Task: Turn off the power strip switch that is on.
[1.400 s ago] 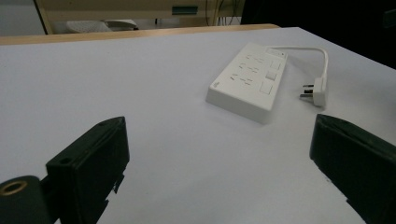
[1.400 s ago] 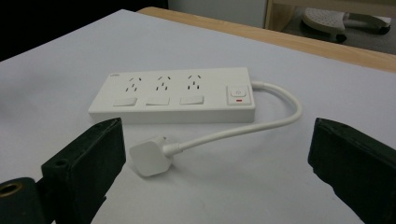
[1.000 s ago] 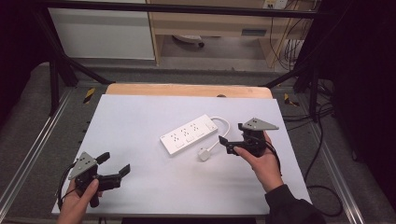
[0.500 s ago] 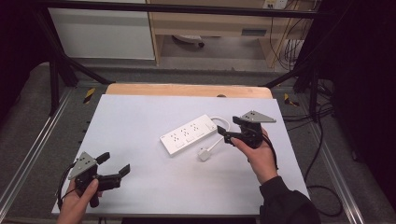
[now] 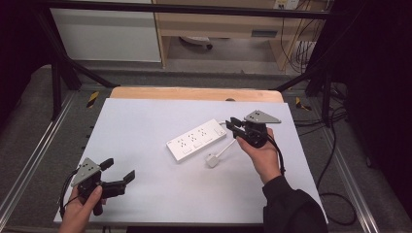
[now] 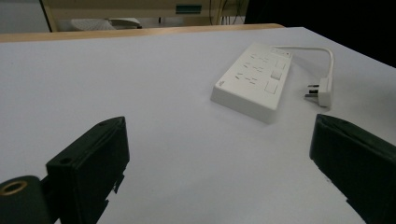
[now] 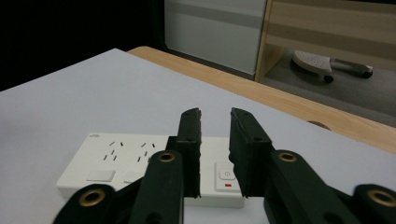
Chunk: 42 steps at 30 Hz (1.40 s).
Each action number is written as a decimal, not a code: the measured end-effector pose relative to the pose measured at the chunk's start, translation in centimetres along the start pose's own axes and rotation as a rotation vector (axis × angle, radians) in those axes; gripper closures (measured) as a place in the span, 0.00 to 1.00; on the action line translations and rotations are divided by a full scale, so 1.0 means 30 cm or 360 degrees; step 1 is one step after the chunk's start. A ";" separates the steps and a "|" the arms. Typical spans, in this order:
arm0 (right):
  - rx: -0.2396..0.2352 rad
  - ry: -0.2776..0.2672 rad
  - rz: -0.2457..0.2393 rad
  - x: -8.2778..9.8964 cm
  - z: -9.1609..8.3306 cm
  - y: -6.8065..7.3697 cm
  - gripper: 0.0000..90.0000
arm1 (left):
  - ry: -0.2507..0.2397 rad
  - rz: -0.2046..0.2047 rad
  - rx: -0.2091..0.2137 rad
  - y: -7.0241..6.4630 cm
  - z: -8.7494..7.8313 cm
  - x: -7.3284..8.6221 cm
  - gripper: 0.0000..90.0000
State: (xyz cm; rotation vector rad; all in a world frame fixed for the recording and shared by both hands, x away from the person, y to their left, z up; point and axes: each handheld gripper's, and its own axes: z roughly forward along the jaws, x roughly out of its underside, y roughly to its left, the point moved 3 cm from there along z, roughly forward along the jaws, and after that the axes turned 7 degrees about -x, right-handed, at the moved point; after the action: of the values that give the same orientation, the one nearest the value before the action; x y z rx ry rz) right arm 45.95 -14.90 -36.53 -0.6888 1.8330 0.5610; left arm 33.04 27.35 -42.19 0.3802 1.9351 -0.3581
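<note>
White tabletop [image 5: 145,121] carries a power strip [image 5: 197,140] near its middle, plug [image 5: 212,160] beside it. Since a second ago the right gripper [image 5: 232,124] has moved up to the strip's switch end, its jaws just narrowing to a slim gap with nothing between them, likely to press the switch [image 7: 226,177]. The left gripper [image 5: 116,171] waits wide open, well apart.

White counter [image 5: 145,126] with a wood strip [image 5: 194,93] at the far edge, grey carpet floor [image 5: 29,116], pale wood shelf unit [image 5: 223,24] and white cabinet [image 5: 107,34] behind, dim surroundings.
</note>
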 end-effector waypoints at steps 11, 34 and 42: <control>-0.0034 -0.0030 0.0036 0.008 0.053 -0.005 1.00 | 0.0016 -0.0026 -0.0018 0.009 0.007 0.004 0.06; -0.0049 0.0031 0.0103 0.041 0.145 -0.009 1.00 | 0.0004 -0.0003 -0.0009 0.006 0.001 0.001 0.05; -0.0078 0.0047 0.0131 0.052 0.180 0.005 1.00 | 0.0005 -0.0005 -0.0006 0.008 0.002 0.002 0.05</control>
State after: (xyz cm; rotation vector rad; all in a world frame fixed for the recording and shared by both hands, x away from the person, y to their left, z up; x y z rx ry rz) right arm 49.02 -11.52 -39.82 -0.6596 1.8874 0.6548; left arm 33.17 27.55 -42.27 0.3756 1.9393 -0.3558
